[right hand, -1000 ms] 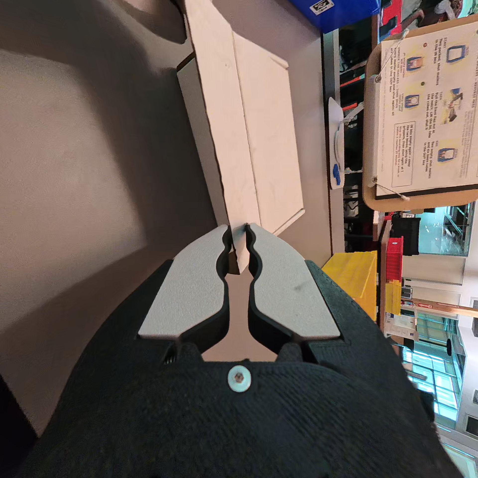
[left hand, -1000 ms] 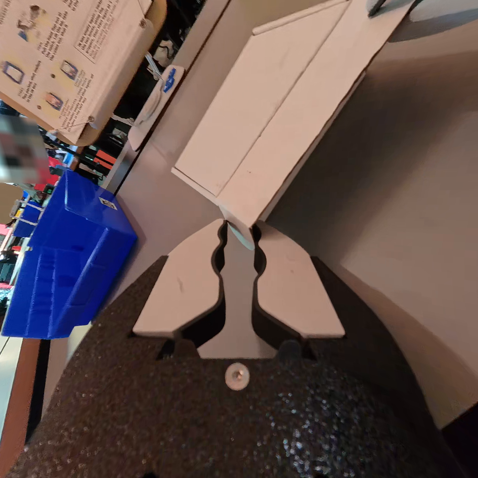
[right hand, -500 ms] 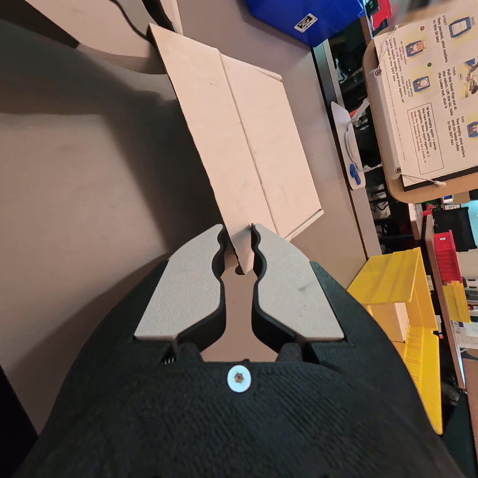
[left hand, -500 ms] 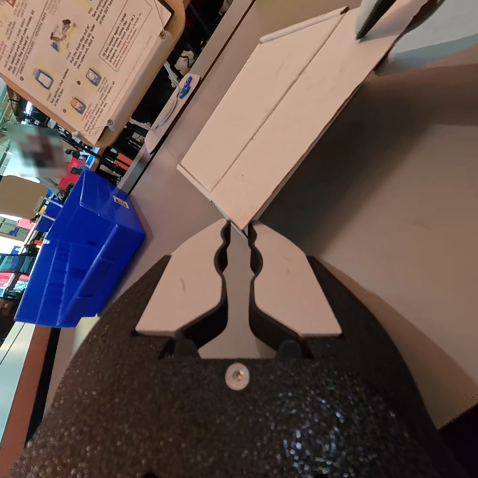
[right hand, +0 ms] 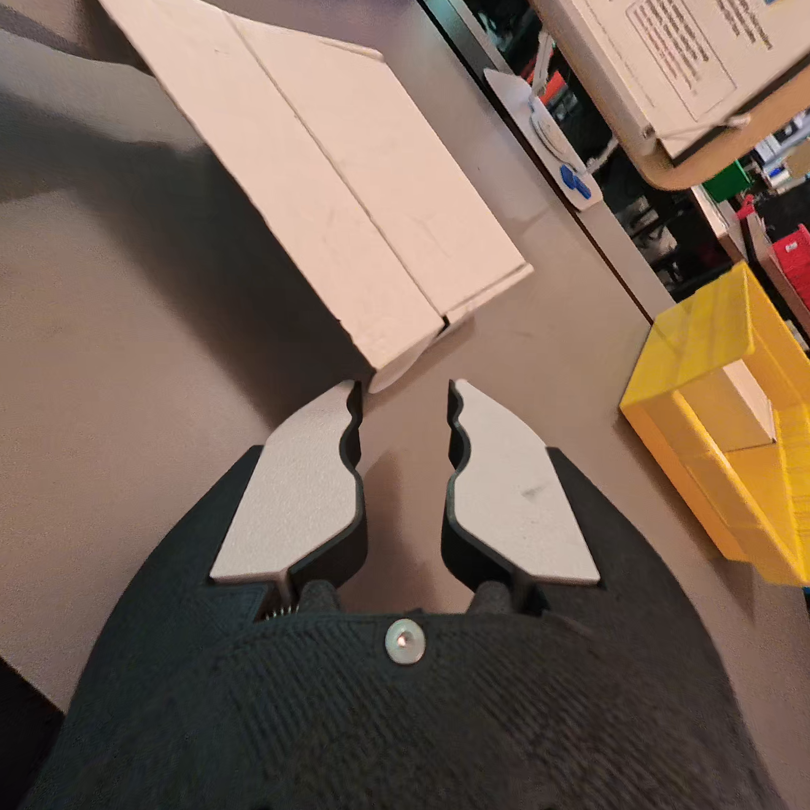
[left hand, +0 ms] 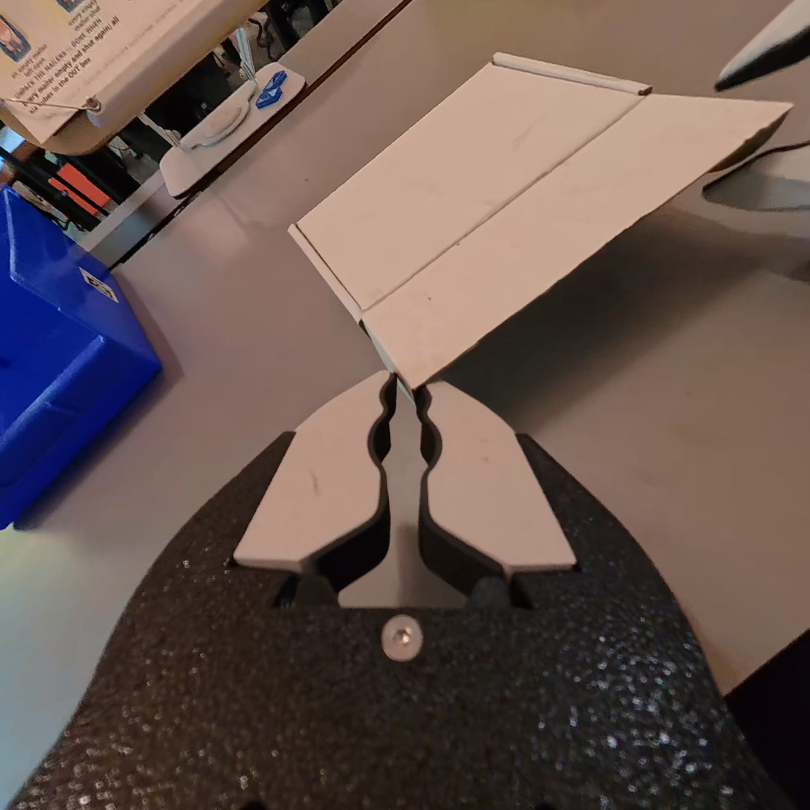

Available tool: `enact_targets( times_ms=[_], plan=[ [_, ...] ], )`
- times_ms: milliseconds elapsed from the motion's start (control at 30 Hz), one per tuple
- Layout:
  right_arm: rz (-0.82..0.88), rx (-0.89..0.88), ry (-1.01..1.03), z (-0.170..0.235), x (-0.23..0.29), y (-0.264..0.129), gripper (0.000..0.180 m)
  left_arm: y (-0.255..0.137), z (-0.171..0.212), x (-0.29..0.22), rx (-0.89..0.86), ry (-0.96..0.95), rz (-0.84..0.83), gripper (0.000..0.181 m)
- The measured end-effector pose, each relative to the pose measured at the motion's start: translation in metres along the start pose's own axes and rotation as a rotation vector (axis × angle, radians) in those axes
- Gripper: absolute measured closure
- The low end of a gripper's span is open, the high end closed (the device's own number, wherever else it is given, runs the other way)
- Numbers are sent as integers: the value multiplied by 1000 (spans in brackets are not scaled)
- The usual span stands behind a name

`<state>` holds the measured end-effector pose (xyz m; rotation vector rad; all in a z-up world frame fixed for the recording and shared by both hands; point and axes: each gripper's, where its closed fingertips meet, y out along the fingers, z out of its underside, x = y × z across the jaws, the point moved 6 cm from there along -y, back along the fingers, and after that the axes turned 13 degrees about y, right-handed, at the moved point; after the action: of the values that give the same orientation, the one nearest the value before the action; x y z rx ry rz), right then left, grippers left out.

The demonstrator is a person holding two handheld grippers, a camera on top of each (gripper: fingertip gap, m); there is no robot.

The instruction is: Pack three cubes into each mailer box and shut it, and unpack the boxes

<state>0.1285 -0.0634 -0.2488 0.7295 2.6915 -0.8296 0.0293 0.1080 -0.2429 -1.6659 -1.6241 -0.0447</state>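
A white mailer box (left hand: 420, 206) lies on the grey table, with its front flap (left hand: 570, 236) lifted off the table. My left gripper (left hand: 406, 384) is shut on the flap's near left corner. My right gripper (right hand: 404, 385) is open and empty, just off the flap's (right hand: 280, 210) right corner, left fingertip (right hand: 350, 390) almost at it. The box (right hand: 394, 175) also shows in the right wrist view. The right gripper's tip (left hand: 762, 57) shows at the top right of the left wrist view. No cubes are in view.
A blue bin (left hand: 57, 372) stands left of the box, and a yellow bin (right hand: 723, 416) holding a white box stands to the right. A sign board (left hand: 87, 57) on a white stand base (left hand: 228, 127) is at the table's far edge. The grippers' ends are close to 15 cm from one another.
My right gripper has opened and let go of the flap's corner. My left gripper still grips the other corner. Both grippers have rolled toward level.
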Motion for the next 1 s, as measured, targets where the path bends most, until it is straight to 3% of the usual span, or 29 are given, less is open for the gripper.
enact_targets(
  times_ms=[133, 533, 600, 700, 767, 833, 1000],
  plan=[
    [-10, -13, -45, -1, 9, 3, 168, 1, -1, 1, 0, -15, 23, 173],
    [-106, 29, 39, 2, 1, 10, 168, 12, -4, 6, 65, -3, 131, 172],
    [-178, 48, 71, 3, -7, 3, 157, 14, -5, 6, 67, -6, 137, 172],
    [-327, -15, 204, -12, -23, -17, 150, 17, -6, 3, 65, 2, 143, 172],
    [-286, -111, 272, -33, -42, -22, 158, 20, -5, -1, 80, 19, 161, 173],
    [-208, -187, 234, -56, -54, -15, 180, 25, -3, -6, 95, 26, 169, 174],
    [-161, 7, 6, -75, -55, 48, 180, 29, -5, -10, 66, 30, 152, 175]
  ],
)
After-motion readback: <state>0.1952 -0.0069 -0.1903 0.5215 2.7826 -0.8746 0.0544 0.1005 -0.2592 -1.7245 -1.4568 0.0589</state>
